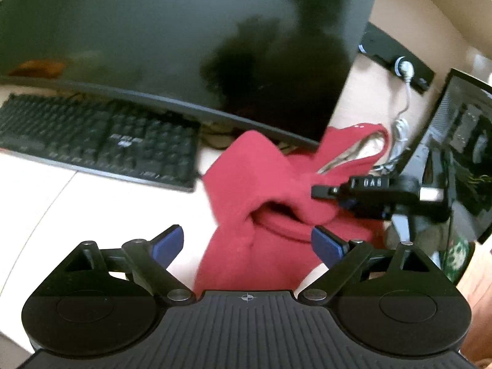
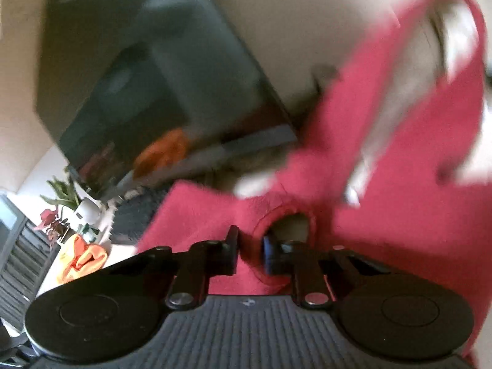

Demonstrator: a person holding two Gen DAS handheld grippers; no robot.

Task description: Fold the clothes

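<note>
A red garment (image 1: 261, 190) hangs bunched above the pale desk, with a light lining showing at its upper right. In the left wrist view my left gripper (image 1: 247, 243) is open, and the cloth's lower part lies between its blue pads (image 1: 167, 244), close to the right one. My right gripper (image 1: 321, 191) reaches in from the right and pinches the garment's upper fold. In the blurred right wrist view, the right gripper (image 2: 250, 250) is shut on the red garment (image 2: 384, 153) beside a round opening in the cloth.
A large dark monitor (image 1: 172, 37) stands just behind the garment, with a black keyboard (image 1: 98, 141) to its left. A computer case (image 1: 461, 153), a black power strip (image 1: 396, 58) and a white cable (image 1: 402, 123) crowd the right. An orange cloth (image 2: 83, 258) and a potted plant (image 2: 70, 203) sit far left.
</note>
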